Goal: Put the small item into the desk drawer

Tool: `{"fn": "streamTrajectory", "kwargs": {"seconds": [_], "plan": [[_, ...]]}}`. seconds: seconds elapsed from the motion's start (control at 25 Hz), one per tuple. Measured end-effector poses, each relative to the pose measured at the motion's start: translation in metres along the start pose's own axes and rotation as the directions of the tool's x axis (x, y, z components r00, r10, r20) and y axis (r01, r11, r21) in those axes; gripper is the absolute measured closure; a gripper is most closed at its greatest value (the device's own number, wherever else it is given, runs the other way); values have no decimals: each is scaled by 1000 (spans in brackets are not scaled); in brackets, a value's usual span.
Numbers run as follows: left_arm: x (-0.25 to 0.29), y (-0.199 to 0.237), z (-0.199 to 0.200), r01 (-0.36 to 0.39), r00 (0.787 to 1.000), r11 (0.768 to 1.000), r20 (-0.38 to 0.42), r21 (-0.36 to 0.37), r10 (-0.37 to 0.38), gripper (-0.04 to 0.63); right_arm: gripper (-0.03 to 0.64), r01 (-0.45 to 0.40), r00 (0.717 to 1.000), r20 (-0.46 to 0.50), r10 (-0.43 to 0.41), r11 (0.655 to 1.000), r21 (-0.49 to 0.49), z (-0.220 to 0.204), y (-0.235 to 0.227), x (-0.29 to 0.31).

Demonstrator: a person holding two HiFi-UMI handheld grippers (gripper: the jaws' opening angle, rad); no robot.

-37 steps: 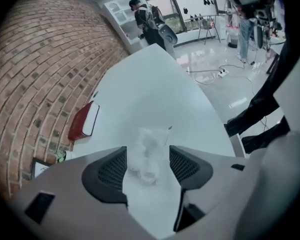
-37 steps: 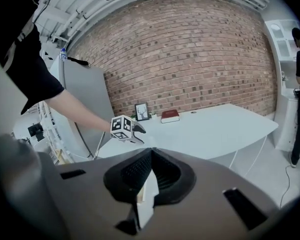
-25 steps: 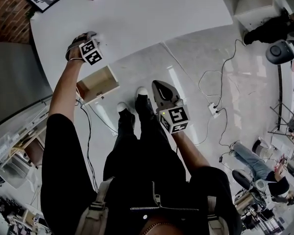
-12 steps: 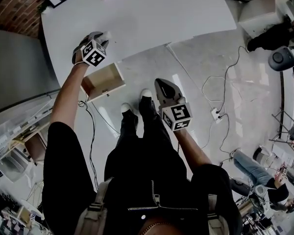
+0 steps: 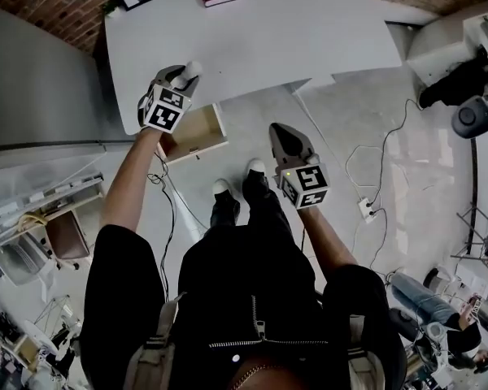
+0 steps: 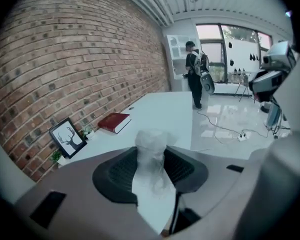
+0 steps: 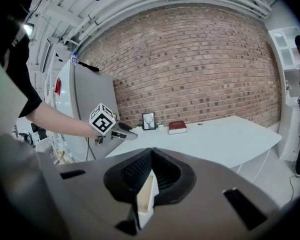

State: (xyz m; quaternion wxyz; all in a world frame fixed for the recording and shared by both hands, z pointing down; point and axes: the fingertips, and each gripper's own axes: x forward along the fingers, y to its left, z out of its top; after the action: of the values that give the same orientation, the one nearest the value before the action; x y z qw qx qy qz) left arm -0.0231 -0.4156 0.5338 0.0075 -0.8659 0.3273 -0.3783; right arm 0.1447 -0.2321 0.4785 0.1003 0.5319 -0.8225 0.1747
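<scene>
- Left claw (image 5: 185,73) is now higher than one second ago, lifted off the surface (image 5: 293,31). Its jaws have just closed a little and clamp the small item (image 6: 151,149), a white crumpled wad.
- Open drawer (image 5: 197,132) waits below this claw, on the person's side, so I judge that lowering the item in comes next.
- Right claw (image 5: 280,130) hangs well apart from it, jaws together on nothing.

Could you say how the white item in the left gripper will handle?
Probably soft and crushable: the white item looks crumpled in the left gripper, whose jaws have just been closing on it. Likely light: it looks thin.
</scene>
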Motion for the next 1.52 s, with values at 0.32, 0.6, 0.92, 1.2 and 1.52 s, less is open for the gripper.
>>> {"fn": "streamTrajectory", "kwargs": {"seconds": [0.32, 0.6, 0.92, 1.2, 1.52], "plan": [[-84, -26, 11, -58, 989, 993, 133, -102, 71, 420, 611, -15, 997, 75, 18, 999, -40, 32, 15, 10], [-123, -28, -7, -92, 983, 988, 145, -124, 110, 420, 612, -69, 990, 115, 78, 995, -77, 49, 49, 23], [-135, -29, -30, -100, 982, 981, 140, -165, 124, 420, 611, -114, 989, 81, 121, 990, -89, 41, 65, 35], [-120, -57, -79, -72, 994, 981, 63, -180, 85, 420, 611, -133, 991, -7, 133, 990, -38, -10, 60, 50], [-106, -89, -137, -19, 1000, 984, -22, -176, 15, 420, 611, -97, 994, -53, 100, 994, 53, -56, 53, 55]]}}
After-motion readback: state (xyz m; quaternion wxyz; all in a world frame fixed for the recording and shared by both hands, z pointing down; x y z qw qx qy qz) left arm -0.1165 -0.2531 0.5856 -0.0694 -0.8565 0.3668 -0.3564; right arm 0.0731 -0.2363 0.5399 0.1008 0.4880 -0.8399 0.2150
